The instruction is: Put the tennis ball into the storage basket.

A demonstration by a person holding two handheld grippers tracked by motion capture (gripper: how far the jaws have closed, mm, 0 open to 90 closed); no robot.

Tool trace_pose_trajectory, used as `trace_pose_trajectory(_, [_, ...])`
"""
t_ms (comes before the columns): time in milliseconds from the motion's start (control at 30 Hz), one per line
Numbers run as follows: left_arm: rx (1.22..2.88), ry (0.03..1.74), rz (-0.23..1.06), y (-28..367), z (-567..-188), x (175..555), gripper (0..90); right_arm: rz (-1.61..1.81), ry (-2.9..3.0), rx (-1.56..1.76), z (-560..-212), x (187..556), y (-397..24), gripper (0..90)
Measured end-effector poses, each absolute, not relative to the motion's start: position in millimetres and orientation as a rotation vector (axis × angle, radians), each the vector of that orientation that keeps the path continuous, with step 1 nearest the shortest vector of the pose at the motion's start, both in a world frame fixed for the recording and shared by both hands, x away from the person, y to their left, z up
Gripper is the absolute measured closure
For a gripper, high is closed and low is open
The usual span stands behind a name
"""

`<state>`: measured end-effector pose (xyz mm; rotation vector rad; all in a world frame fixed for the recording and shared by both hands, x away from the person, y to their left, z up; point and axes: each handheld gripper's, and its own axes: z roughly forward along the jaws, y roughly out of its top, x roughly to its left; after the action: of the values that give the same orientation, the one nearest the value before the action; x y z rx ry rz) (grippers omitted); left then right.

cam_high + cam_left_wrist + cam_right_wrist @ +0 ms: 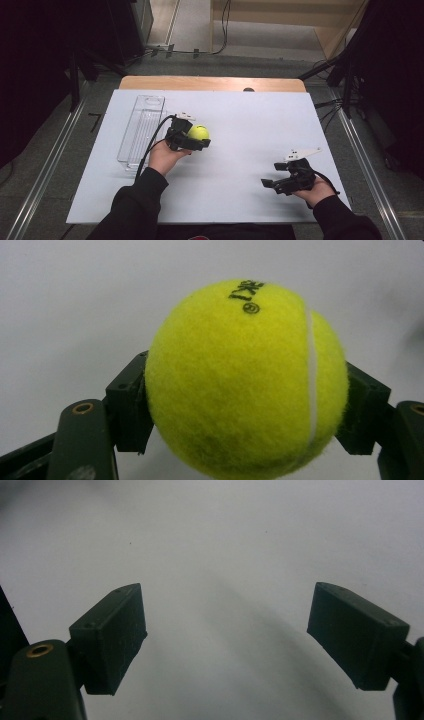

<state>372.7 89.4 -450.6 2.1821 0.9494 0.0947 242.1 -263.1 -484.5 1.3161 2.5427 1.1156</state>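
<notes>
Two black fingers (131, 405) of the left gripper (192, 138) press against opposite sides of a bright yellow tennis ball (245, 380), one pad on each flank at about its widest part, so the ball sits clamped between them. Black lettering and a white curved seam show on its fuzzy felt. In the high view the ball (198, 132) is held a little above the pale table (240, 200), left of centre, with the person's left hand (162, 157) wrapped around the gripper body and a dark sleeve behind it. The ball looks light, springy and slightly soft; its felt should give the pads good friction, but its round shape means a hold off the middle could let it squirt out, so the widest part is probably the safest place to take it. It does not look fragile. Just to the left of that hand lies a long, clear plastic tray (141, 131), running away from the person; nothing can be seen inside it. On the right side of the table, well apart from the ball, the right gripper (272, 183) rests low in the person's right hand (317, 190), its fingers (112, 635) spread wide with nothing between them but bare table surface. Beyond the table's far edge lies a dim floor with cables.
</notes>
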Motion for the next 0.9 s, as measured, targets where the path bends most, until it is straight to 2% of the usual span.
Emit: trace_pose_trajectory(900, [2.206,0.91,0.082,93.4,-406.0,361.7,26.2,1.114,2.543,1.316,-484.4,242.4,-263.5,13.7])
